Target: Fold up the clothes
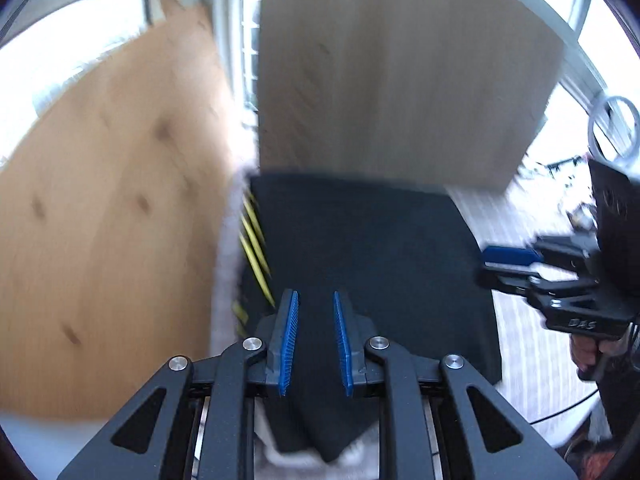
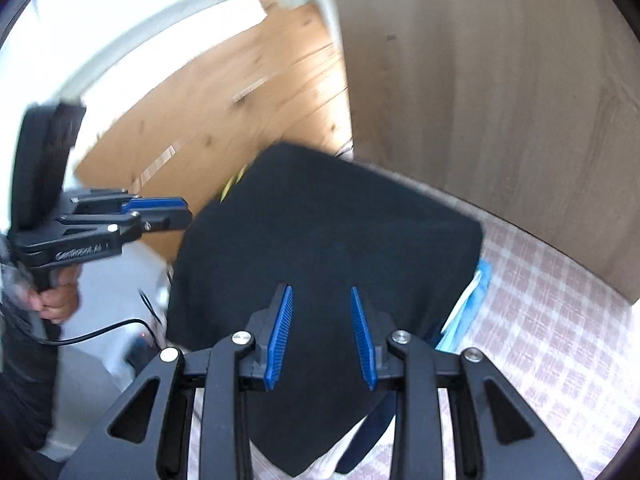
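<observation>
One black garment [image 2: 320, 248], two grippers [image 1: 316, 336] [image 2: 320, 336]

I read "GenRobot.AI" on my left gripper [image 2: 160, 210] body at nine o'clock in the right wrist view (blurred); lettering on my right gripper [image 1: 508, 264], at three o'clock, stays illegible.

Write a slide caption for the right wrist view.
Open right gripper above a folded black garment on a checked cloth.
</observation>
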Available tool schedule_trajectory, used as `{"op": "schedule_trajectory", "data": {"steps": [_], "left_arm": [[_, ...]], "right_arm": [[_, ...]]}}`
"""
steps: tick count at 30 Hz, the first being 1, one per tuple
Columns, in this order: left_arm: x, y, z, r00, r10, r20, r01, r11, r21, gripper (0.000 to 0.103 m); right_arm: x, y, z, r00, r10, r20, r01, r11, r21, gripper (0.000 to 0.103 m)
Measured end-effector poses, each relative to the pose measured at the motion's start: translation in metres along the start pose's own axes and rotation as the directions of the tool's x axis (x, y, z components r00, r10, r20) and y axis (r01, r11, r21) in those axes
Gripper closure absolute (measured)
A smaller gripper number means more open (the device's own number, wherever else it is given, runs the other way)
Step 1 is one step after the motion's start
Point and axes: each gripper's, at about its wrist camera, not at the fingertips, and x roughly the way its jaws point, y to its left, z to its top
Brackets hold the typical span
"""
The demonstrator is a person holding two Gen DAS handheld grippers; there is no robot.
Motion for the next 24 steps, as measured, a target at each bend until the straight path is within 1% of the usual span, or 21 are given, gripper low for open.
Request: {"op": "schedule_trajectory", "data": {"steps": [1, 2, 3, 4, 5, 7, 8, 9, 10, 12, 13, 15, 17, 18, 19, 21, 24], "left_arm": [[0.009, -0.002, -0.008, 0.999, 0.02, -0.025, -0.02, 1.0, 0.011, 0.083], [0.019, 0.001, -0.015, 0.998, 0.041, -0.053, -0.041, 0.999, 0.003, 0.083], [0.03, 0.006, -0.022, 0.995, 0.062, -0.082, -0.063, 0.998, -0.011, 0.083], [0.036, 0.011, -0.027, 0.991, 0.085, -0.101, -0.089, 0.996, -0.031, 0.083], [0.033, 0.016, -0.032, 0.99, 0.104, -0.097, -0.11, 0.992, -0.058, 0.082], [0.019, 0.025, -0.039, 0.989, 0.134, -0.066, -0.141, 0.984, -0.111, 0.083], [0.008, 0.026, -0.045, 0.988, 0.146, -0.043, -0.151, 0.98, -0.129, 0.083], [-0.006, 0.024, -0.051, 0.988, 0.155, -0.02, -0.156, 0.978, -0.138, 0.082], [-0.018, 0.02, -0.058, 0.987, 0.16, 0.002, -0.158, 0.977, -0.14, 0.082], [-0.041, 0.009, -0.072, 0.985, 0.168, 0.042, -0.161, 0.977, -0.141, 0.074], [-0.049, 0.002, -0.08, 0.984, 0.166, 0.058, -0.156, 0.977, -0.144, 0.071], [-0.06, -0.014, -0.093, 0.985, 0.154, 0.08, -0.141, 0.979, -0.148, 0.058], [-0.063, -0.031, -0.106, 0.985, 0.144, 0.091, -0.129, 0.98, -0.152, 0.052], [-0.062, -0.041, -0.112, 0.985, 0.142, 0.094, -0.126, 0.979, -0.16, 0.051], [-0.06, -0.05, -0.117, 0.988, 0.135, 0.082, -0.121, 0.981, -0.149, 0.051], [-0.053, -0.068, -0.127, 0.992, 0.116, 0.043, -0.111, 0.988, -0.111, 0.051], [-0.057, -0.087, -0.139, 0.997, 0.081, 0.013, -0.08, 0.992, -0.099, 0.051]], "right_arm": [[0.008, 0.008, -0.007, 1.0, -0.006, -0.019, 0.006, 1.0, -0.008, 0.073], [0.018, 0.015, -0.013, 0.999, 0.0, -0.047, 0.0, 1.0, -0.007, 0.073], [0.026, 0.021, -0.02, 0.997, -0.011, -0.07, 0.011, 1.0, -0.005, 0.072], [0.028, 0.027, -0.023, 0.996, -0.033, -0.079, 0.032, 0.999, -0.017, 0.072], [0.029, 0.032, -0.027, 0.995, -0.053, -0.087, 0.051, 0.998, -0.028, 0.072], [0.01, 0.041, -0.032, 0.996, -0.053, -0.074, 0.05, 0.998, -0.043, 0.072], [-0.003, 0.041, -0.036, 0.997, -0.037, -0.061, 0.036, 0.999, -0.025, 0.071], [-0.017, 0.04, -0.04, 0.999, -0.023, -0.047, 0.023, 1.0, -0.007, 0.065], [-0.031, 0.036, -0.048, 0.999, -0.032, -0.024, 0.032, 0.999, 0.022, 0.054], [-0.059, 0.024, -0.067, 0.997, -0.069, 0.024, 0.067, 0.994, 0.089, 0.045], [-0.07, 0.018, -0.078, 0.994, -0.101, 0.036, 0.095, 0.988, 0.125, 0.045], [-0.085, 0.006, -0.104, 0.985, -0.172, 0.029, 0.163, 0.967, 0.195, 0.045], [-0.093, -0.005, -0.126, 0.972, -0.236, -0.003, 0.229, 0.939, 0.258, 0.045], [-0.097, -0.011, -0.137, 0.966, -0.259, -0.025, 0.255, 0.924, 0.286, 0.045], [-0.1, -0.016, -0.148, 0.959, -0.279, -0.047, 0.28, 0.908, 0.313, 0.045], [-0.107, -0.025, -0.167, 0.951, -0.299, -0.079, 0.307, 0.882, 0.357, 0.045], [-0.119, -0.035, -0.19, 0.937, -0.331, -0.111, 0.347, 0.843, 0.412, 0.045]]}}
